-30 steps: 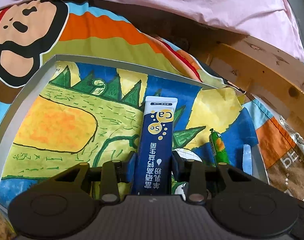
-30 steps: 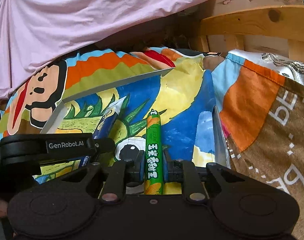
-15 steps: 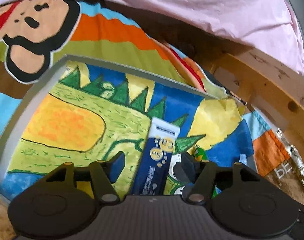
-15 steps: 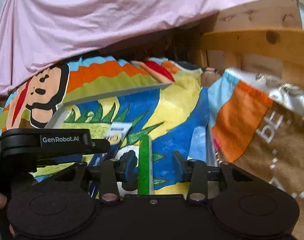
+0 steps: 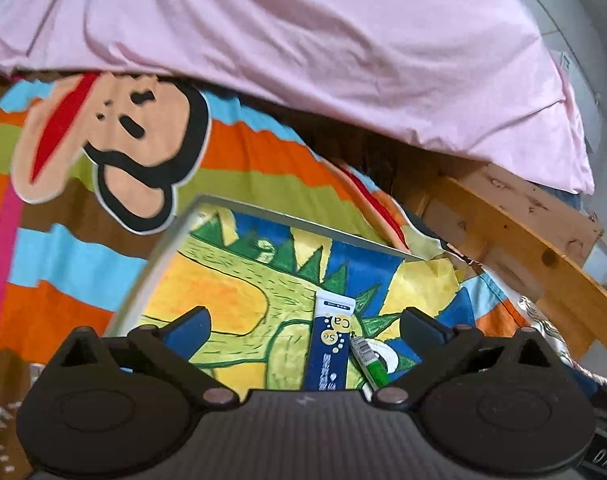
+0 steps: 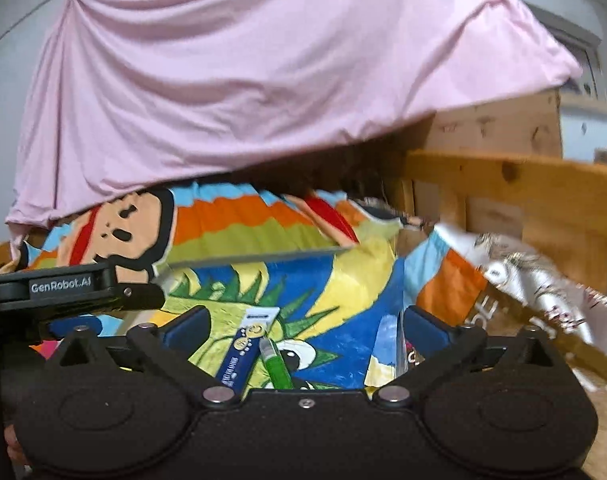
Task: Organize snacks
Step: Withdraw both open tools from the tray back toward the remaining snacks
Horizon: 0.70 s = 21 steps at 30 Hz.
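A blue sachet stick (image 5: 330, 344) and a green snack stick (image 5: 369, 362) lie side by side on the dinosaur drawing that lines a grey-rimmed tray (image 5: 295, 220). My left gripper (image 5: 305, 322) hovers above and behind them. Its jaws are opening wide and the pads touch neither stick. In the right wrist view the same blue sachet (image 6: 245, 346) and green stick (image 6: 275, 364) rest in the tray (image 6: 263, 257). My right gripper (image 6: 303, 324) is also opening, with nothing pressed between its pads. The left gripper's body (image 6: 63, 292) shows at the left.
The tray sits on a striped blanket with a cartoon monkey (image 5: 123, 152). A pink sheet (image 5: 303, 60) hangs over the back. A wooden frame (image 5: 523, 232) runs along the right, and a silver foil packet (image 6: 543, 288) lies right of the tray.
Both grippers went from shut on their sticks to wide open and drew back and upward. The blue sachet and the green stick now lie loose in the tray.
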### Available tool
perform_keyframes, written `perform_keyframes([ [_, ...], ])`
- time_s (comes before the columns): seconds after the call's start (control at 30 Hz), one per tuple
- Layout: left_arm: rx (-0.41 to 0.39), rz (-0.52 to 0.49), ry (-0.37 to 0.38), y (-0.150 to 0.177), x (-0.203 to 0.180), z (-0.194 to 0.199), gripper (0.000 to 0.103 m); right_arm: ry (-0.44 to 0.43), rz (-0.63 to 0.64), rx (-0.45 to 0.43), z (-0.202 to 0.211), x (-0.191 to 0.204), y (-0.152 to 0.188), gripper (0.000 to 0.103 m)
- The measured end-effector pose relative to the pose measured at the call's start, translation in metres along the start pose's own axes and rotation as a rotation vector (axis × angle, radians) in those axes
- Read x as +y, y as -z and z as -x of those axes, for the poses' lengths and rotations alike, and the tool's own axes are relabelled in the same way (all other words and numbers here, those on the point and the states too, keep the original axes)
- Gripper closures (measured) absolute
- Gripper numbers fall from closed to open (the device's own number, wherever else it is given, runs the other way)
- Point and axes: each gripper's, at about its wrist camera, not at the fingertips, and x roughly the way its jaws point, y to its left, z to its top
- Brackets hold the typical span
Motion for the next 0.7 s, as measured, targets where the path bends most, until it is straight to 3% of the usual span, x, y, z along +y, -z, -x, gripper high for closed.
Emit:
perform_keyframes([
  [0.3,-0.056,-0.005,-0.102,0.015,0.01,0.074,0.0,0.022,-0.013,-0.008,0.063,0.016,0.007,0.001],
  [0.7,-0.038,-0.098,-0.116,0.065,0.026,0.152,0.0,0.056,0.03,0.034,0.139,0.044,0.047,0.001],
])
